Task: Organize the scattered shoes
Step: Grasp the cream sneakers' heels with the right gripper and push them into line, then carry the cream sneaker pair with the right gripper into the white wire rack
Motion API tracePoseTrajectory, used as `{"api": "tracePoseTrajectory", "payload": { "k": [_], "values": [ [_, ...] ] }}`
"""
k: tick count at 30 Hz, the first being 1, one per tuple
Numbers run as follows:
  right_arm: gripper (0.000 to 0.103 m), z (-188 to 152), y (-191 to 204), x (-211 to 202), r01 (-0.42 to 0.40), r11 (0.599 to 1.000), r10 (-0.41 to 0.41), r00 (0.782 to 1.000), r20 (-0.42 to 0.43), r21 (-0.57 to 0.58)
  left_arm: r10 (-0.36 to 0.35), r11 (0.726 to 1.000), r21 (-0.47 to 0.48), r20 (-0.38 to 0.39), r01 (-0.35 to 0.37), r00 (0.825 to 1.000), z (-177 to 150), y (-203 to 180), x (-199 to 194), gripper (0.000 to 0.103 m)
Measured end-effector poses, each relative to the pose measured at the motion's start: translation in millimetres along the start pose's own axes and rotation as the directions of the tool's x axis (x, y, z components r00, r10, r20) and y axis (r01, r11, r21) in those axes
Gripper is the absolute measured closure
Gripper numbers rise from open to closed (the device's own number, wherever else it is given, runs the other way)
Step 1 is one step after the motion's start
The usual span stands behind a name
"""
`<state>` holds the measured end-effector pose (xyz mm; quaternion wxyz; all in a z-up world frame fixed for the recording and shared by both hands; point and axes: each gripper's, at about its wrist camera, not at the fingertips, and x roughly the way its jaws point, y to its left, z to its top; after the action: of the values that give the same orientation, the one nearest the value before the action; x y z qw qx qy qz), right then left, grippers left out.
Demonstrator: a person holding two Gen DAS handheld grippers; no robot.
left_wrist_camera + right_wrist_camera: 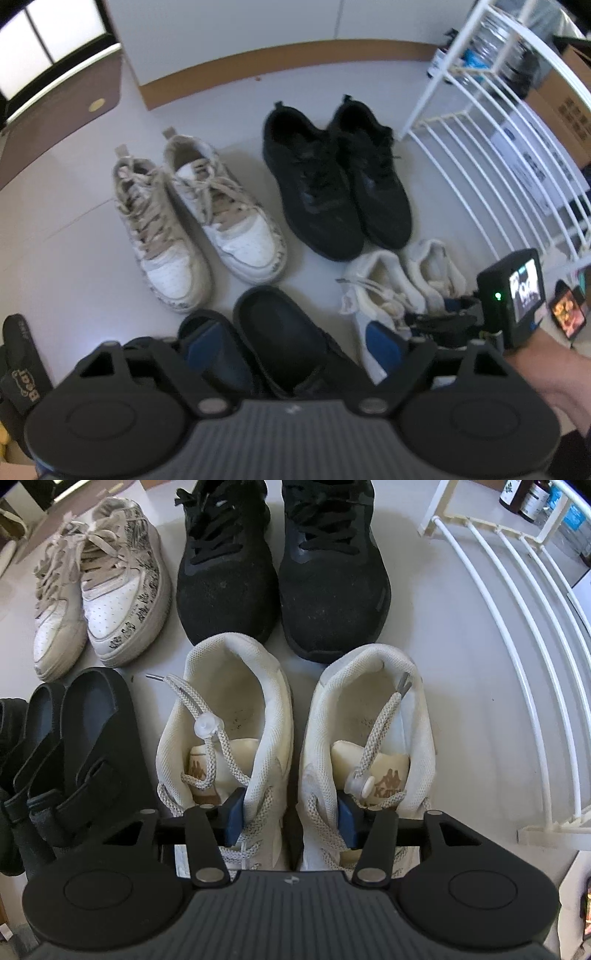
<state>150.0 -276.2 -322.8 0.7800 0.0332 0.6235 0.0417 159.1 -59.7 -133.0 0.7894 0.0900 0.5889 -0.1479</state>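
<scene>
From my left wrist view, the left hand-held gripper (291, 347) hangs spread wide and holding nothing over a pair of black strap shoes (280, 339) on the floor (74, 229). Beyond stand white printed sneakers (195, 218) and black sneakers (332, 177), beside a white wire rack (491, 122).

From my right wrist view, the right hand-held gripper (291, 821) clasps the inner sides of both cream Kappa sneakers (229, 720), one finger (232, 821) in each shoe.
</scene>
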Motion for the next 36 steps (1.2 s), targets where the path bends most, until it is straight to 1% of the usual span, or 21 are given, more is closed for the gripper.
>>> {"api": "tracePoseTrajectory", "payload": {
  "k": [4, 7, 9, 10, 13, 15, 20, 28, 31, 36],
  "values": [
    [0.048, 2, 0, 0, 0.007, 1.000, -0.007, 1.000, -0.003, 0.016, -0.020, 1.000, 0.013, -0.005, 0.020, 1.000, 2, -8, 2, 0.016],
    [0.049, 4, 1, 0, 0.014, 1.000, -0.014, 1.000, -0.019, 0.015, -0.008, 0.999, 0.035, 0.004, 0.008, 1.000, 2, -12, 3, 0.016],
    [0.054, 5, 3, 0, 0.018, 1.000, -0.017, 1.000, -0.024, 0.010, 0.001, 0.999, 0.045, 0.003, -0.001, 1.000, 2, -14, 4, 0.016],
    [0.060, 6, 3, 0, 0.020, 1.000, -0.019, 0.999, -0.026, 0.007, 0.004, 0.999, 0.048, 0.001, -0.004, 1.000, 2, -14, 5, 0.016],
    [0.067, 7, 6, -1, 0.025, 1.000, -0.025, 0.999, -0.033, -0.001, 0.014, 0.999, 0.051, 0.004, -0.014, 1.000, 0, -12, 5, 0.016],
    [0.069, 7, 8, -1, 0.030, 1.000, -0.030, 0.999, -0.031, -0.001, 0.019, 0.999, 0.051, 0.005, -0.019, 1.000, 3, -10, 5, 0.016],
    [0.075, 0, 7, -7, 0.046, 0.998, -0.046, 0.999, 0.003, 0.035, 0.024, 0.998, 0.055, 0.015, -0.025, 1.000, 2, -10, 1, 0.016],
    [0.078, -10, -1, -19, 0.056, 0.995, -0.058, 0.998, 0.017, 0.088, 0.031, 0.996, 0.080, 0.032, -0.033, 0.999, -2, -19, -4, 0.016],
    [0.078, -15, -3, -27, 0.059, 0.993, -0.063, 0.998, 0.033, 0.098, 0.028, 0.994, 0.101, 0.035, -0.032, 0.999, -4, -23, -5, 0.016],
    [0.078, -20, -6, -43, 0.068, 0.991, -0.076, 0.995, 0.064, 0.116, 0.044, 0.989, 0.140, 0.046, -0.050, 0.998, -5, -32, -7, 0.016]
  ]
}}
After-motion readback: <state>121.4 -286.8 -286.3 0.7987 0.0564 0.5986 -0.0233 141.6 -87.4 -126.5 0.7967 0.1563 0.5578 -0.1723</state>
